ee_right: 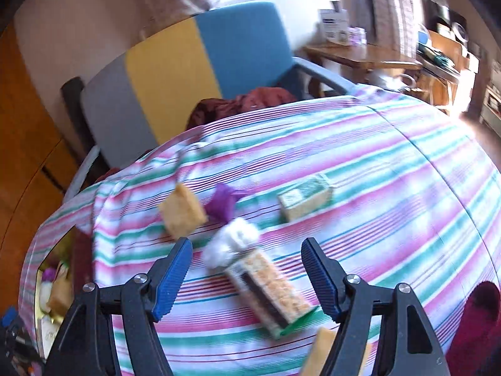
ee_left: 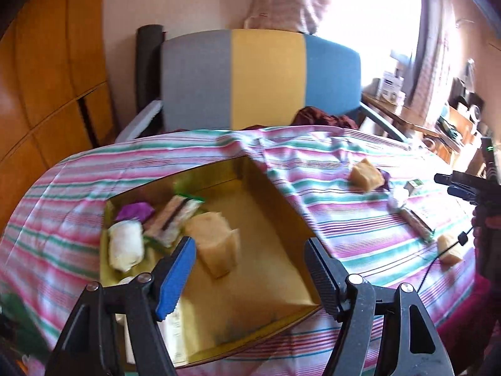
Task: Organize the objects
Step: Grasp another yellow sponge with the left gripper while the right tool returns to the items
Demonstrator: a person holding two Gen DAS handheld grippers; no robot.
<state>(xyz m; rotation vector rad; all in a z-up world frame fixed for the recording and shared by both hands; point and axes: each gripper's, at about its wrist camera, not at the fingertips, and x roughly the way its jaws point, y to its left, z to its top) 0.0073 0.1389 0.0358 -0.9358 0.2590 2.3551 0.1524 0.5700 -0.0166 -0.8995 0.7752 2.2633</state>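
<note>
A gold cardboard box lies on the striped cloth. In it are a tan sponge-like block, a layered wafer pack, a white wrapped item and a purple wrapper. My left gripper is open above the box, empty, near the tan block. My right gripper is open and empty above a wafer pack and a white wrapped item on the cloth. Nearby lie a tan block, a purple wrapper and a small green-and-cream carton.
A grey, yellow and blue chair stands behind the table with a dark red cloth on its seat. Another tan block lies at the near edge under my right gripper. A cluttered wooden desk is at the far right.
</note>
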